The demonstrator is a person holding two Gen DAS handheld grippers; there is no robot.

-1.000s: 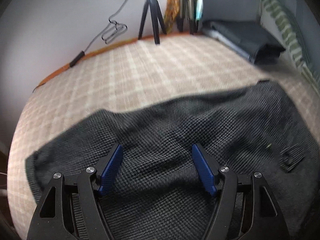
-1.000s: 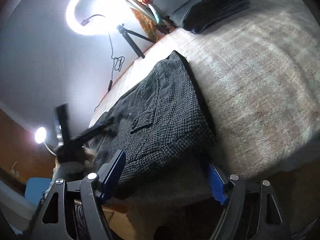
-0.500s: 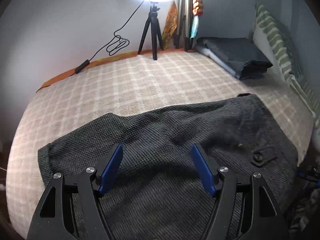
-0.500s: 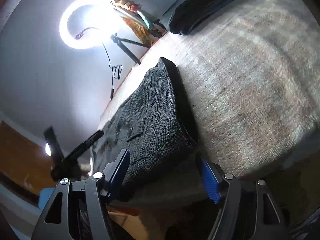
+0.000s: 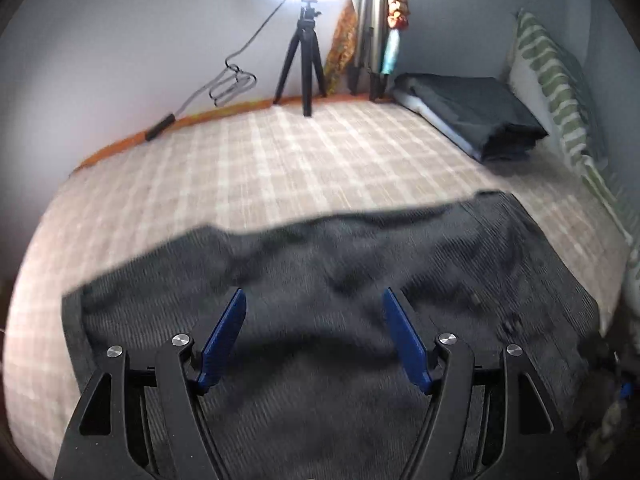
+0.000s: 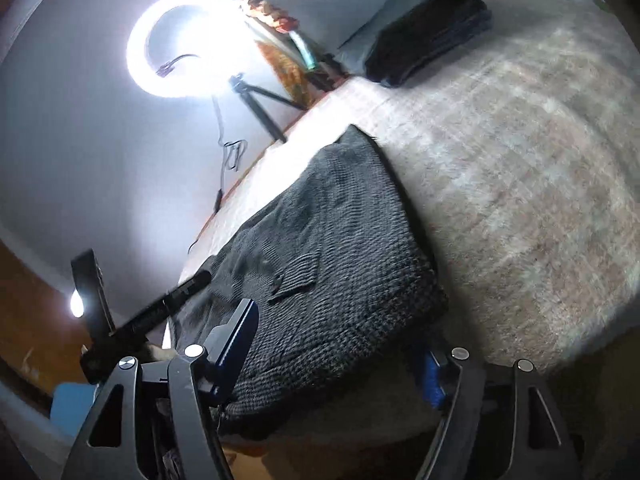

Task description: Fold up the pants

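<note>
Two views: the left wrist camera looked across the bed, the right wrist camera looked along its near edge at a tilt.
Pants: dark grey pants (image 5: pixel 360 320) lay across the lower half of the left view, blurred, on the checked bed cover (image 5: pixel 280 168); in the right view the pants (image 6: pixel 340 272) ran from center to lower middle, ending at the bed's edge.
Left view only: a striped pillow (image 5: pixel 560 80) stood at the right edge, and the far hem of the pants showed at lower left.
Right view only: a buttoned pocket flap (image 6: pixel 296 276) on the pants, and the left gripper (image 6: pixel 132 320) seen from outside at lower left, too blurred to judge there.
Left gripper: its own view showed the left gripper (image 5: pixel 314 336) with blue fingers spread wide above the cloth, gripping nothing.
Right gripper: the right gripper (image 6: pixel 340 356) had its fingers apart, one on each side of the pants' near edge, not closed on it.
Room: a lit ring light (image 6: pixel 180 44) on a tripod (image 5: pixel 302 60) stood at the far wall, its cable (image 5: pixel 232 80) trailing left.
Far corner: a folded dark blanket (image 5: pixel 472 112) sat at upper right of the left view.
</note>
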